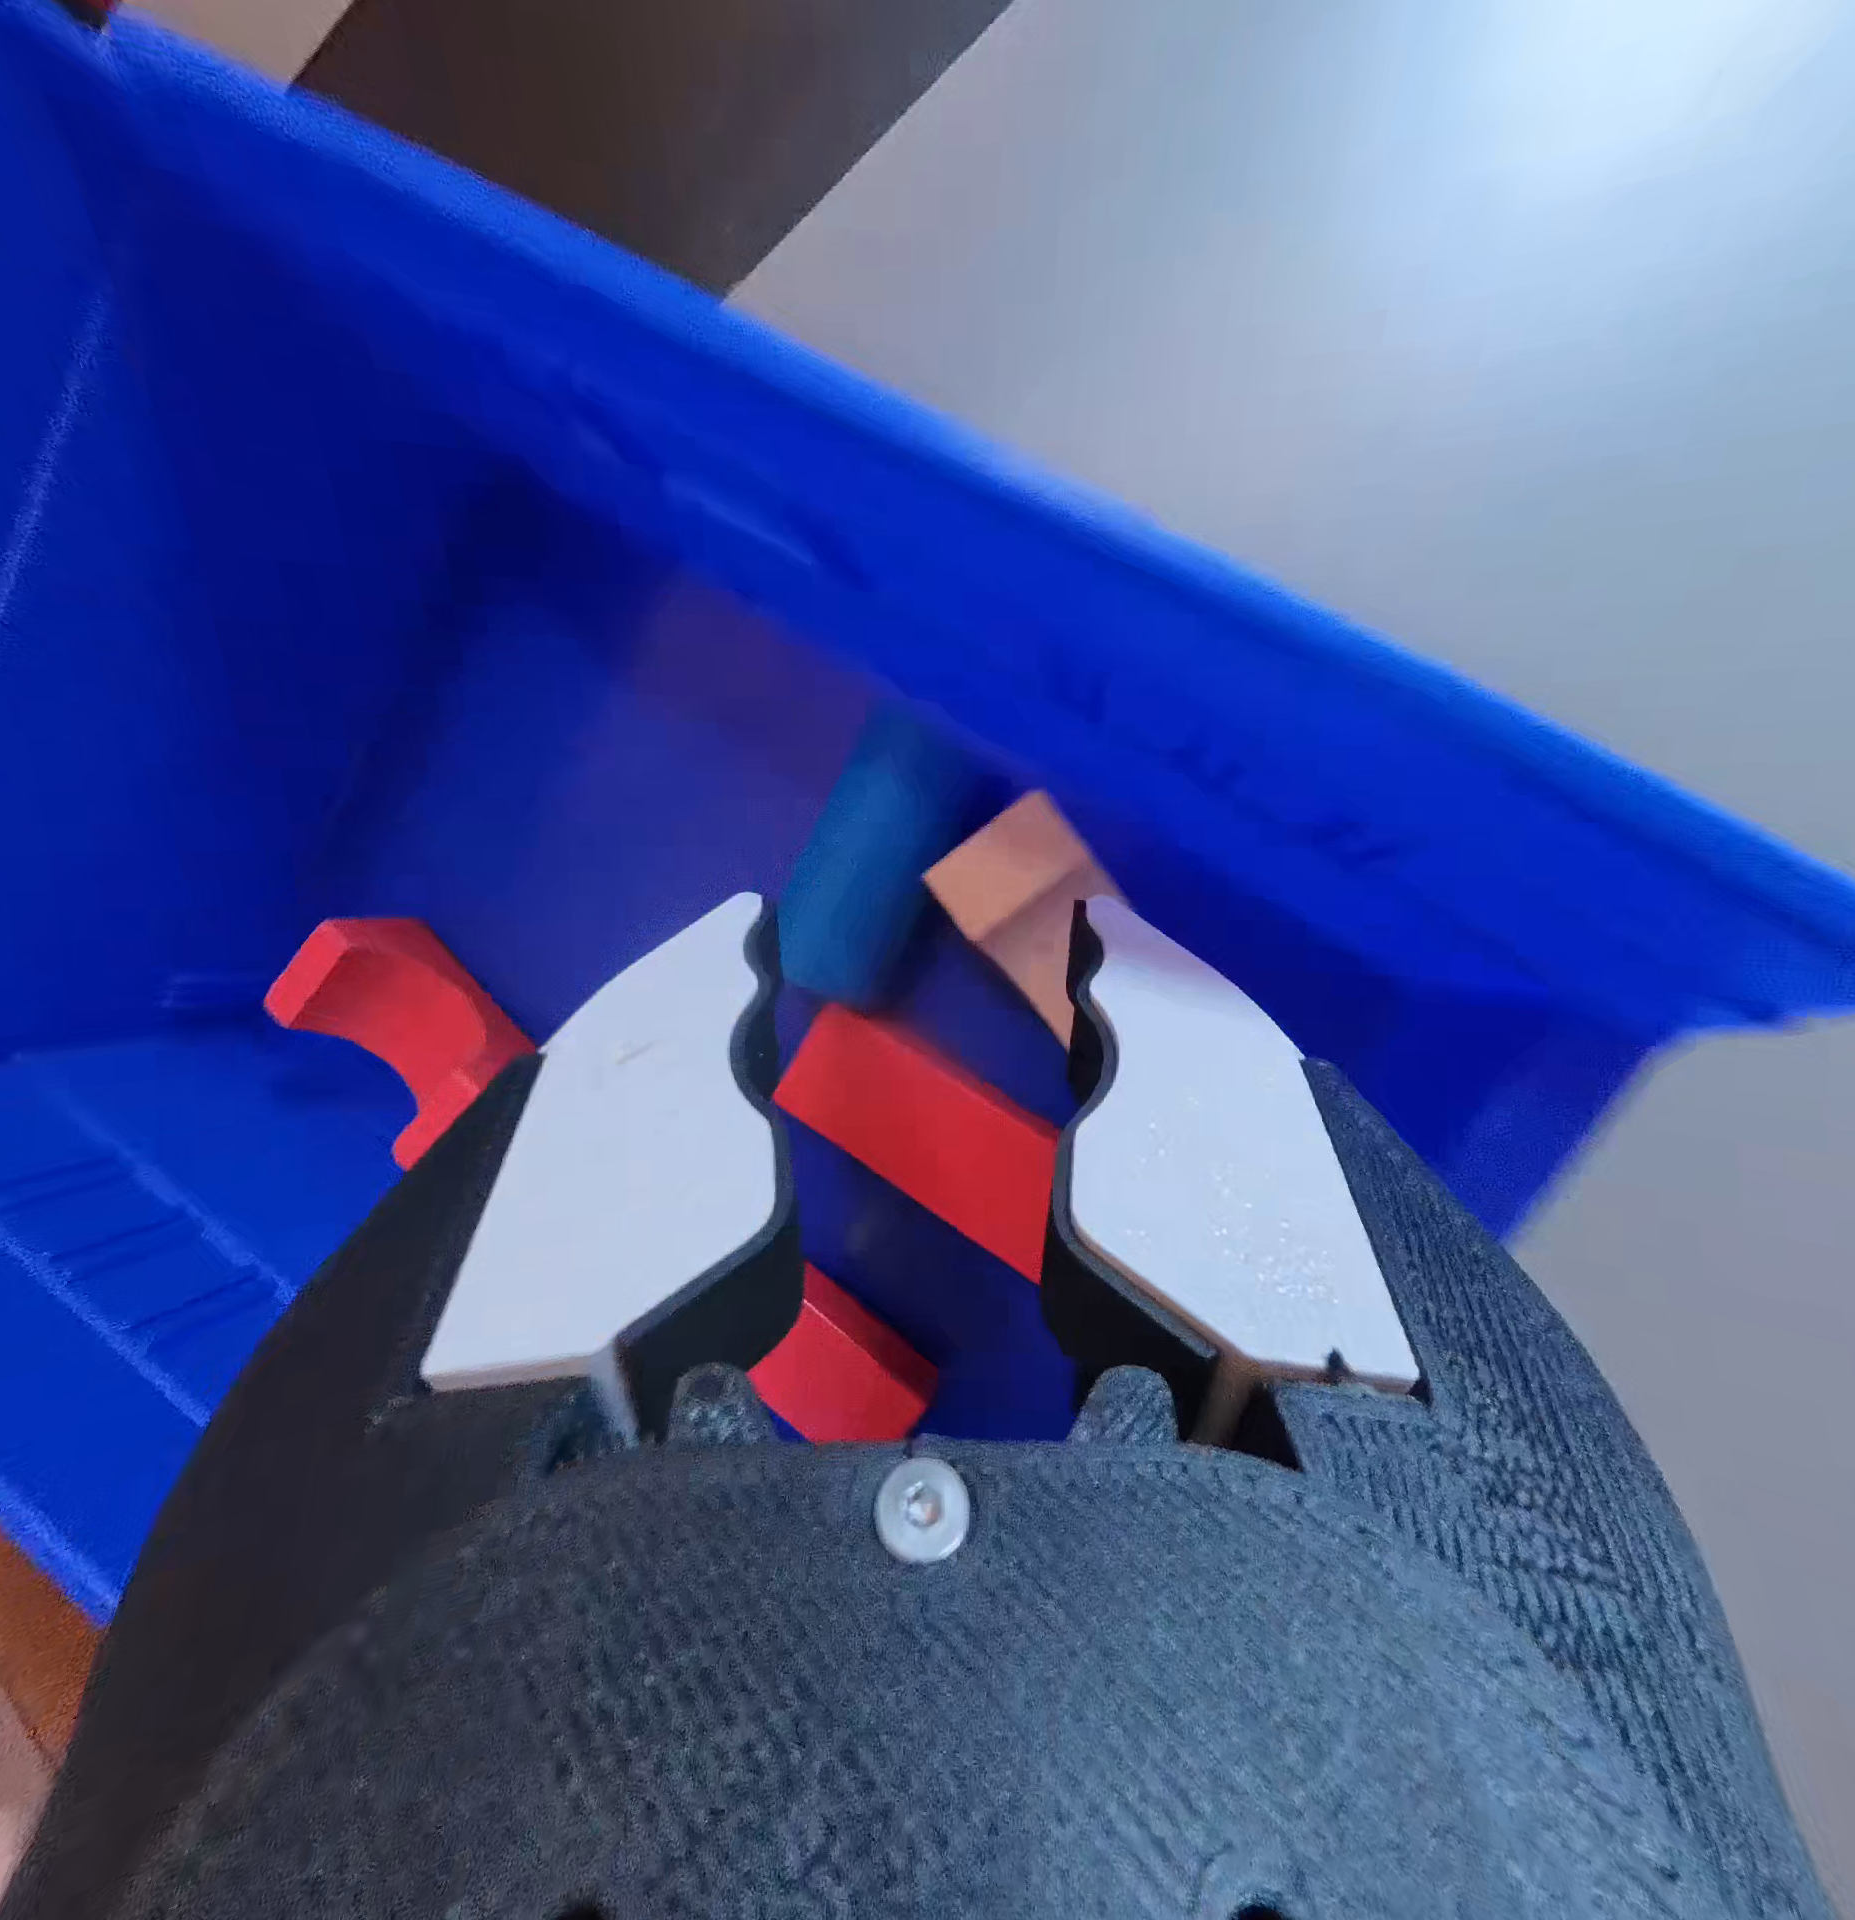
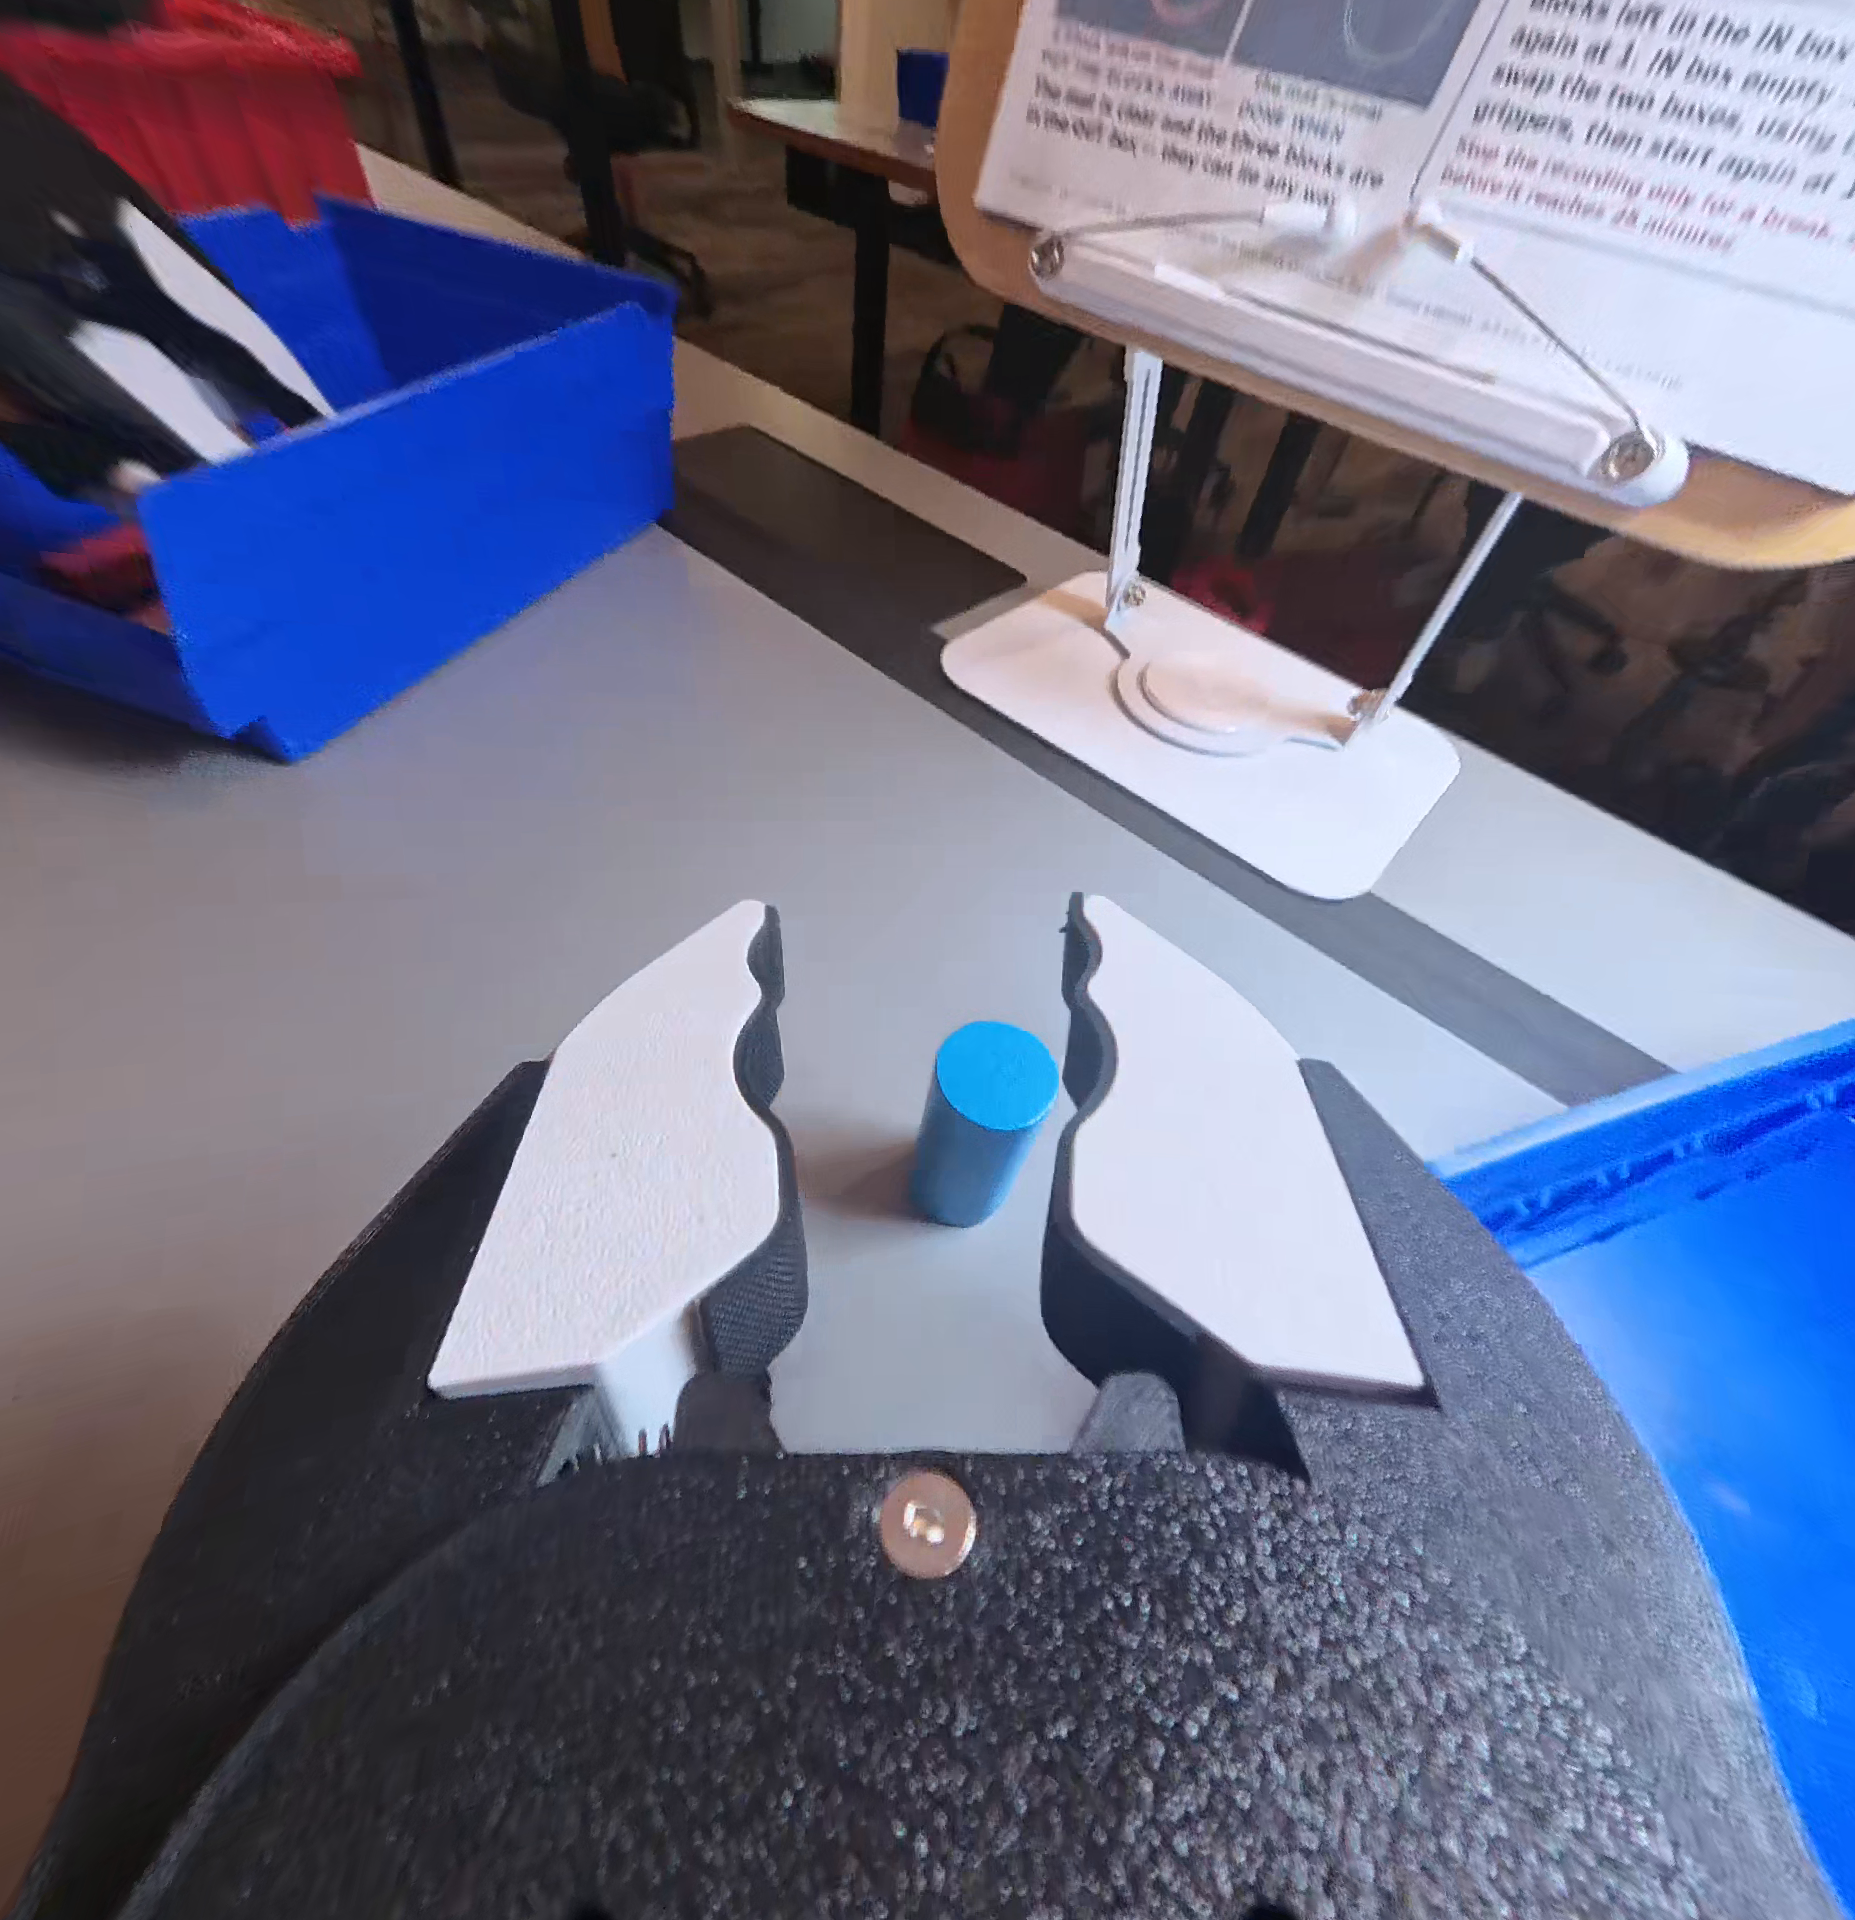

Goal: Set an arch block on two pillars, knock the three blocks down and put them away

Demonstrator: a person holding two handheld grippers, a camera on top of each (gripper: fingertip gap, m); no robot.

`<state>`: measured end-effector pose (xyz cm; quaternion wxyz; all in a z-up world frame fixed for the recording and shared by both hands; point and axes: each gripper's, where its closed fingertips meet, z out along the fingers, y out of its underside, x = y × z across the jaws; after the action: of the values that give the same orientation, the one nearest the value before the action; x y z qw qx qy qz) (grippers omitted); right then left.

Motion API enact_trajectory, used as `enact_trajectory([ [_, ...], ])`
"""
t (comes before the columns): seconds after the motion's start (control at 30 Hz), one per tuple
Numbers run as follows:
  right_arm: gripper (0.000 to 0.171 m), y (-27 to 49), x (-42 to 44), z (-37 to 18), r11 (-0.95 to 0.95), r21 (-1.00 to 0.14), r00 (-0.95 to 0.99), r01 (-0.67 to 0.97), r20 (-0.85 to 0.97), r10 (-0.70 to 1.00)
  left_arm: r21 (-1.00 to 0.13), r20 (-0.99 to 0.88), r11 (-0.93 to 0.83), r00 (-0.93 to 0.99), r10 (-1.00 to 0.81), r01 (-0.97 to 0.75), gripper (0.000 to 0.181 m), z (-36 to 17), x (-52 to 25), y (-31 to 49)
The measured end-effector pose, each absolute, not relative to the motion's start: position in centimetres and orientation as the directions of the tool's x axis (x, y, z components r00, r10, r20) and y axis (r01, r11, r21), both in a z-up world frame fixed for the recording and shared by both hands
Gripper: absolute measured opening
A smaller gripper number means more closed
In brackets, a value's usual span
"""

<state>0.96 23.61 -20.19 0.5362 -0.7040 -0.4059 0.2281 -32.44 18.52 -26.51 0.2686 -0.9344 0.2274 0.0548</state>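
1. Black textured housing fills the bottom of both wrist views, with the white fingers reaching forward from it.
2. Only the left wrist view looks down into the blue bin [image 1: 403,582]. The left gripper [image 1: 918,914] hangs over it, fingers spread and pinching nothing.
3. Inside that bin lie a red arch block [image 1: 383,1013], a red bar block [image 1: 928,1127] seen between the fingers, a dark blue cylinder [image 1: 861,883] leaning at the far wall, and a pale wooden block [image 1: 1016,862] just beside the cylinder.
4. Only the right wrist view shows the grey table [image 2: 466,883]. The right gripper [image 2: 918,920] has its fingers spread to either side of a blue cylinder pillar [image 2: 980,1127], which stands upright on the table; I cannot tell whether the right finger touches it.
5. Farther off in that view sits the blue bin [image 2: 403,551] with the left gripper [image 2: 190,364] blurred above it, a white document stand [image 2: 1214,717] holding a printed page, and a second blue bin [image 2: 1733,1299] at the right edge.
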Motion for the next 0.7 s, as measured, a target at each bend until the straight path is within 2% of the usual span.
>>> enact_trajectory([
  [0.03,0.05,23.2,0.8,-19.5,-0.082,-0.95,0.551,0.3,0.102,0.828,-0.456,-0.25,-0.769,0.894,-0.372,-0.448,0.052,-27.3,-33.3,18.9],
  [0.1,0.046,22.6,0.6,-18.6,-0.072,-0.963,0.521,0.258,0.076,0.85,-0.516,-0.227,-0.747,0.908,-0.353,-0.42,0.044,-26.9,-33.3,19.8],
  [0.23,0.044,22.3,0.0,-19.1,-0.114,-0.965,0.478,0.236,0.013,0.878,-0.542,-0.382,-0.688,0.87,-0.311,-0.483,0.042,-25.1,-35.8,20.9],
  [0.4,0.041,21.6,-0.6,-19.4,-0.137,-0.964,0.44,0.227,-0.025,0.898,-0.395,-0.405,-0.72,0.812,-0.42,-0.57,0.056,-29.5,-36.6,21.0],
  [0.47,0.039,21.5,-0.7,-19.5,-0.131,-0.964,0.433,0.232,-0.018,0.901,-0.435,-0.419,-0.707,0.82,-0.389,-0.558,0.039,-30.1,-36.4,22.7],
  [0.7,0.035,21.5,-0.7,-19.8,-0.122,-0.962,0.431,0.245,-0.005,0.902,-0.469,-0.362,-0.728,0.86,-0.359,-0.501,0.036,-30.1,-36.9,23.3],
])
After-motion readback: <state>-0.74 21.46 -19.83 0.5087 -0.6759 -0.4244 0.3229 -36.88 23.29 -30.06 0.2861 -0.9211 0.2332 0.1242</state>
